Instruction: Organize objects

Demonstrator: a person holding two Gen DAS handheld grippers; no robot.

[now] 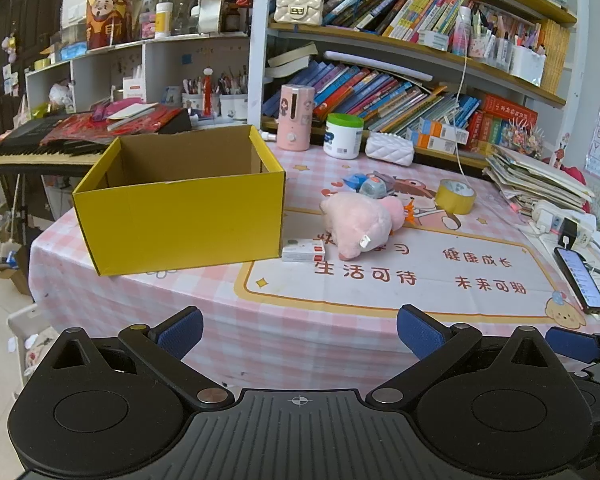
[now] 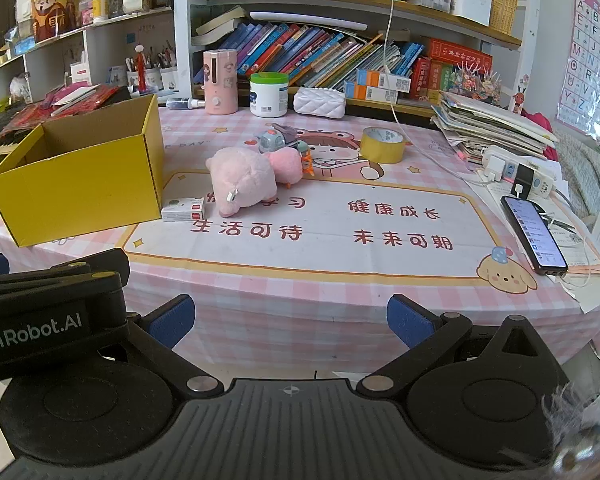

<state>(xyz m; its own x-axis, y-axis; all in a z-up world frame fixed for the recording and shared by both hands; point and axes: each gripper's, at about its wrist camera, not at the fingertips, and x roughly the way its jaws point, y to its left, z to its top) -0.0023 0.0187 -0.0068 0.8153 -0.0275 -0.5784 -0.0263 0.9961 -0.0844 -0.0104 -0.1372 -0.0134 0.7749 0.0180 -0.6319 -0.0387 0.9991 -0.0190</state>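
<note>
The table (image 1: 340, 328) had a pink checked cloth and stood before full bookshelves (image 1: 420, 52). A yellow box (image 1: 180, 220) stood open at its left, with a plush pig (image 1: 356, 220), small carton (image 1: 303, 251) and tape roll (image 1: 455, 196) beside it. The left gripper (image 1: 300, 330) and right gripper (image 2: 291, 320) both hung wide open and empty.

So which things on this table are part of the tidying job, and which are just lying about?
Likely for tidying: yellow box, pink plush toy, small white carton, toy robot, tape roll.

Just lying about: phone, paper stack, power strip, white jar.
</note>
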